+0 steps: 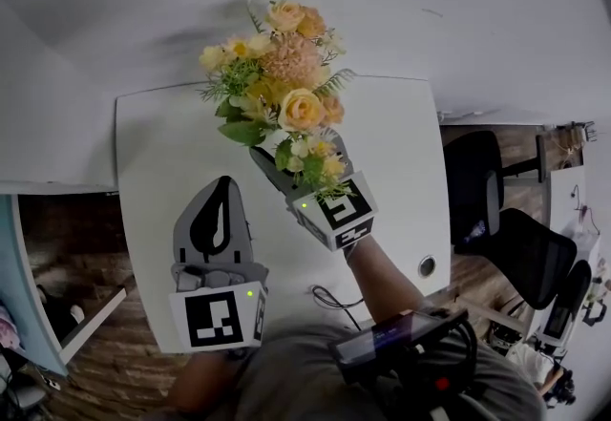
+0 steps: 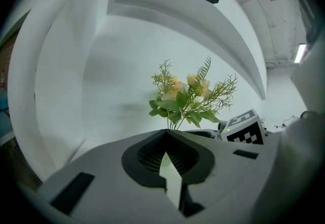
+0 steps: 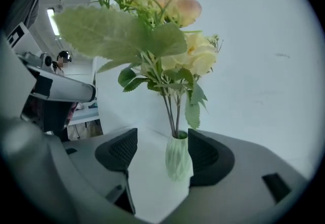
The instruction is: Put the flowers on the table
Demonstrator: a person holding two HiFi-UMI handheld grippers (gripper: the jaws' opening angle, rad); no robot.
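Observation:
A bunch of yellow, peach and pink flowers (image 1: pixel 286 75) with green leaves stands upright in a small pale green ribbed vase (image 3: pixel 179 157) on the white table (image 1: pixel 153 152). In the head view the blooms hide the vase. My right gripper (image 1: pixel 301 161) is open, with the vase between its jaws. The vase stands close to the right pad (image 3: pixel 205 154) and well apart from the left pad (image 3: pixel 122 149). My left gripper (image 1: pixel 222 195) hovers over the table's near left part, shut and holding nothing. The left gripper view shows the flowers (image 2: pixel 190 98) ahead and slightly to the right.
The table ends at the white wall at the back, with bare edges left and right. A round cable hole (image 1: pixel 427 265) is near its front right corner, and a thin cable (image 1: pixel 329 297) lies at the front edge. Black office chairs (image 1: pixel 496 219) stand to the right.

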